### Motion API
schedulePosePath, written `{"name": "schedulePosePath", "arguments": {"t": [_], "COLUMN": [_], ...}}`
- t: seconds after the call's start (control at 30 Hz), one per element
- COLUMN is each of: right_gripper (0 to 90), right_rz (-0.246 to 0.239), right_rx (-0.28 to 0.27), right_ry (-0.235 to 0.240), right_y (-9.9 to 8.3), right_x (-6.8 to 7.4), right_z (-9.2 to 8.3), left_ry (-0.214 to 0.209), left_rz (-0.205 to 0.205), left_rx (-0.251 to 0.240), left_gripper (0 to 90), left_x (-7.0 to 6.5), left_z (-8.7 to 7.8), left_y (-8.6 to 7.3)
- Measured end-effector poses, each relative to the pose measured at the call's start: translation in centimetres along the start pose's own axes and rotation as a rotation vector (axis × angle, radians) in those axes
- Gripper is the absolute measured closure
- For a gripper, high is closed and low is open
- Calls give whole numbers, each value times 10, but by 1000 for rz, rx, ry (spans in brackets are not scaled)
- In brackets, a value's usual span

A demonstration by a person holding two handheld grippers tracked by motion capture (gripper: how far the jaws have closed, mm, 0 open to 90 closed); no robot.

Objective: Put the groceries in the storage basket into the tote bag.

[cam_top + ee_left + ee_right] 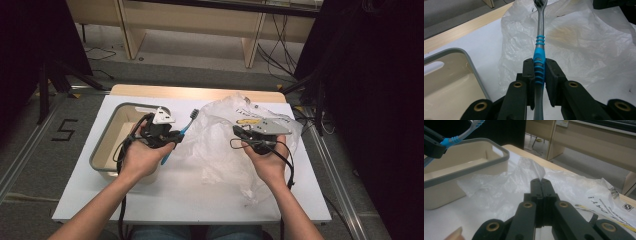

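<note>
A toothbrush [183, 130] with a grey shaft and blue ribbed grip [539, 51] is clamped between the pads of my left gripper [539, 68], its bristle head pointing away over the bag. In the high view the left gripper [174, 138] hangs just right of the beige bin [111, 114]. A crumpled clear plastic bag [220, 147] lies across the middle and right of the white table. My right gripper [540, 181] is shut on a raised fold of that bag [532, 168], lifting it into a peak; in the high view the right gripper [237, 131] sits over the bag's centre.
The beige bin with a grey rim [477, 161] stands at the left of the table [165, 192] and looks empty inside. Printed lettering and a yellow mark [602, 202] show on the bag's far right. Wooden furniture legs and cables [272, 52] lie beyond the table.
</note>
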State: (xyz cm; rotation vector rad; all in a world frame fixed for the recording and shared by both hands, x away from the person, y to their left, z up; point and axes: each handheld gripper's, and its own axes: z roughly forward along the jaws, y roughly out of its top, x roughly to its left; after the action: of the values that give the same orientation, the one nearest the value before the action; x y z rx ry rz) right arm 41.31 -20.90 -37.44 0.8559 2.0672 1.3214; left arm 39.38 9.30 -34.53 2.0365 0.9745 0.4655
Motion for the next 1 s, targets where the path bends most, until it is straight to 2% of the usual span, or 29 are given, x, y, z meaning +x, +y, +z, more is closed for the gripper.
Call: {"name": "schedulePosePath", "arguments": {"t": [1.0], "right_gripper": [900], "right_rz": [-1], "right_rx": [-7], "right_ry": [-1], "right_y": [1], "right_x": [0], "right_z": [-1], "left_ry": [-42], "left_rz": [58], "left_rx": [47], "left_gripper": [785], "left_x": [-28], "left_z": [20], "left_y": [-9]}}
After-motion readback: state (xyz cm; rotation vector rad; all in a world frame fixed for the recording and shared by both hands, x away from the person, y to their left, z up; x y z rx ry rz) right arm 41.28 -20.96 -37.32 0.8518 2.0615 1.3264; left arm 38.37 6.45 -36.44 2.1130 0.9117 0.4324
